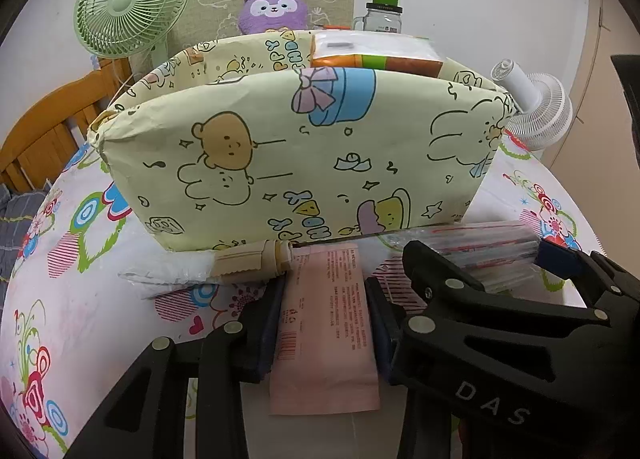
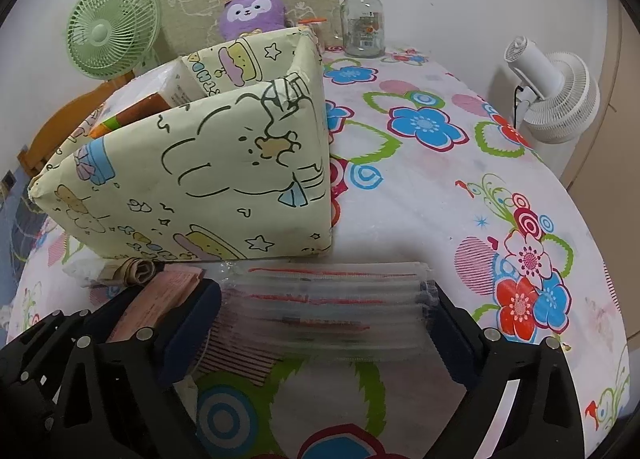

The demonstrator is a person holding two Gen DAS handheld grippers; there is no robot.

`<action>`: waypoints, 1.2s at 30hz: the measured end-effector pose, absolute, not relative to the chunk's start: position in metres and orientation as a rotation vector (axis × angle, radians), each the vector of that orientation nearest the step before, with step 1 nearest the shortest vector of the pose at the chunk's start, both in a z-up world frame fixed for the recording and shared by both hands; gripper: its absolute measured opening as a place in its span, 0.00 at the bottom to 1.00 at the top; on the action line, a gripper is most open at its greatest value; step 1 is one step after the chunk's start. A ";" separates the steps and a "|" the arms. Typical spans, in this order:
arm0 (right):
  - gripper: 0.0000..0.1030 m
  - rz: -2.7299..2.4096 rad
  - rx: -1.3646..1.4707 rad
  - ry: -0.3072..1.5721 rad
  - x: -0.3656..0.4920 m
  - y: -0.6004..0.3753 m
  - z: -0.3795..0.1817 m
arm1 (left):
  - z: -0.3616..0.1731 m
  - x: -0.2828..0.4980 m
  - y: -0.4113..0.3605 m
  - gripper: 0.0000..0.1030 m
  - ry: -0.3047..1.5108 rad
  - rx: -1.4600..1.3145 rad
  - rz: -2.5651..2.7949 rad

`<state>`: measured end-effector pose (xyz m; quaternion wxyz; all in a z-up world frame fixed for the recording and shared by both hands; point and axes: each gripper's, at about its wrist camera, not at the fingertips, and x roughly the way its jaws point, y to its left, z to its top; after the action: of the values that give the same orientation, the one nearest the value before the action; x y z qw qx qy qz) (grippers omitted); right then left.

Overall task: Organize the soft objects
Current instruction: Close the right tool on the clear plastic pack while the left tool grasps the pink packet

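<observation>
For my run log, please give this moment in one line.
left gripper: closed on pink pouch | right gripper: open around clear bags

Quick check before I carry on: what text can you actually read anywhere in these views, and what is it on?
"DAS": right gripper body, seen from the left wrist.
"PPY" and "HDA", partial: paper-covered box.
Pink pouch between the left gripper fingers: small print and barcode, unreadable.
Glass jar label: too small.

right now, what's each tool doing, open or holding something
Left tool: jaws at both sides of the pink packet, apparently gripping it.
Right tool: wide around the clear pack; grip cannot be told.
</observation>
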<state>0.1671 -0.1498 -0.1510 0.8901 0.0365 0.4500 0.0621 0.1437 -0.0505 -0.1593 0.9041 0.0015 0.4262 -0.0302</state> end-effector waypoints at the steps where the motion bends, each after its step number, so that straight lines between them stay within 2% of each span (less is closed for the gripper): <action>1: 0.93 0.131 0.074 0.932 0.166 -0.150 -0.150 | -0.159 0.144 -0.051 0.39 0.881 0.003 -0.064; 36: 0.93 0.152 0.031 0.833 0.134 -0.138 -0.109 | -0.128 0.116 -0.054 0.38 0.804 0.013 -0.062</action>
<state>0.1339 -0.1378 -0.1089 0.9115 0.0152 0.4043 0.0737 0.1160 -0.0544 -0.1280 0.9198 0.0065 0.3911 -0.0300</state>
